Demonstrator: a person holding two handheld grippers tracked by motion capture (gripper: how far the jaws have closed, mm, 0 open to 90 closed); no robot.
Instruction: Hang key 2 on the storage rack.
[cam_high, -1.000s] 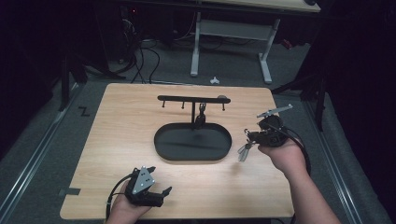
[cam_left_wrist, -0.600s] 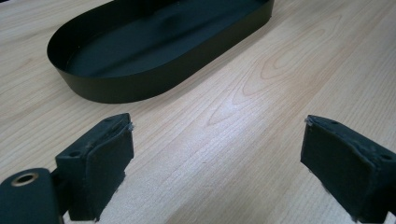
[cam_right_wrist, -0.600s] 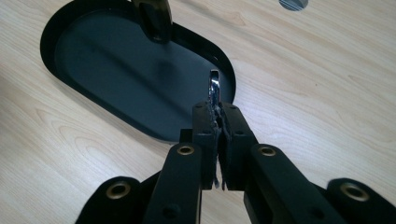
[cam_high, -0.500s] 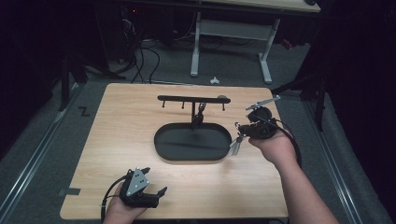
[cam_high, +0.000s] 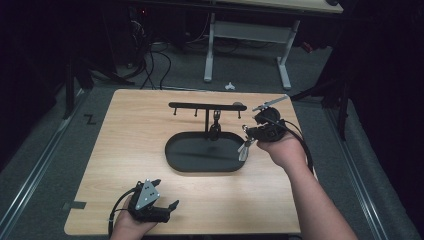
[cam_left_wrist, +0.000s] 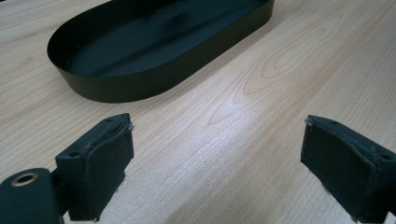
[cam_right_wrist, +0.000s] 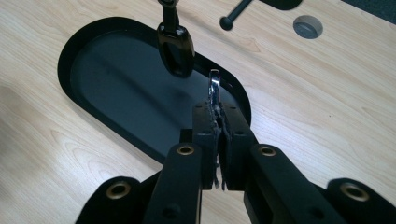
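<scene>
A black oval tray (cam_high: 175, 160) lies mid-table, and a post rises from it to a horizontal bar with pegs (cam_high: 190, 105). A black looped piece (cam_high: 215, 122) hangs from one peg (cam_right_wrist: 176, 46). My right gripper (cam_high: 247, 138) hovers over the tray's right end, shut on a thin shiny metal piece (cam_high: 243, 150). That metal piece (cam_right_wrist: 214, 86) sticks out edge-on past the gripper (cam_right_wrist: 216, 111), just beside the hanging black piece. My left gripper (cam_high: 165, 194) rests near the table's front edge, open (cam_left_wrist: 215, 163) with bare wood between its jaws. The tray's wall (cam_left_wrist: 140, 88) lies ahead of it.
A grey round plug (cam_right_wrist: 307, 25) sits in the tabletop behind the bar, near a ball-ended peg (cam_right_wrist: 227, 21). A desk frame (cam_high: 247, 35) and cables stand on the floor beyond the table's far edge. Bare wood lies left of the tray.
My right gripper has carried the metal piece leftward and a little farther away, from the tray's right side to over its right end. The left gripper has stayed put.
</scene>
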